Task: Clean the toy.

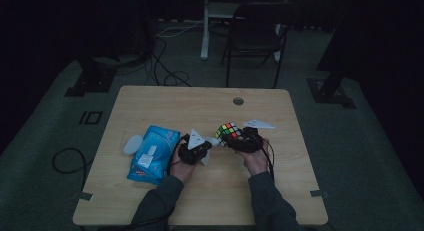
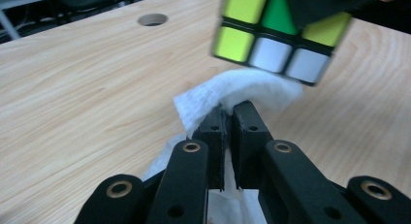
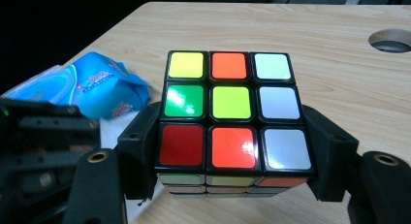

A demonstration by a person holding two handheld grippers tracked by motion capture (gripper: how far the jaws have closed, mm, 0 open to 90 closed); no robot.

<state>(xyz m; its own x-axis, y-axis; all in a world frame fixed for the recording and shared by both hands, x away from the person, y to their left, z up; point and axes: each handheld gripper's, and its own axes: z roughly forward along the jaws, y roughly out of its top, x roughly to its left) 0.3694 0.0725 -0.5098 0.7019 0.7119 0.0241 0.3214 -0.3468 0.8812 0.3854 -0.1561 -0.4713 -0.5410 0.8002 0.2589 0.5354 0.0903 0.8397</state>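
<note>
Step in hand: I am judging this as wiping the puzzle cube [image 3: 231, 118] with a white wipe [image 2: 232, 95]; the two are meeting near the centre of the high view.
Right gripper [image 3: 232, 156]: I am holding the cube clamped between its jaws, one on each side face, in the lower middle of the right gripper view.
Left gripper [image 2: 227, 118]: its jaws are pinched closed on a fold of the wipe, just below the cube's white and yellow tiles at the upper right of the left gripper view.
Doing it well: I am aiming to keep the cube steady and drag the wipe flat across one face at a time (a light touch, so no layer twists).
Risk: the wipe looks thinly pinched and could slip free.
Surface: a pale wood-grain table [image 1: 200, 103] with a cable hole [image 1: 238, 101]; a blue wipe pack [image 1: 152, 153] is lying left of centre.
Room: dark, with a chair [image 1: 255, 33] at the top and cables on the floor.
</note>
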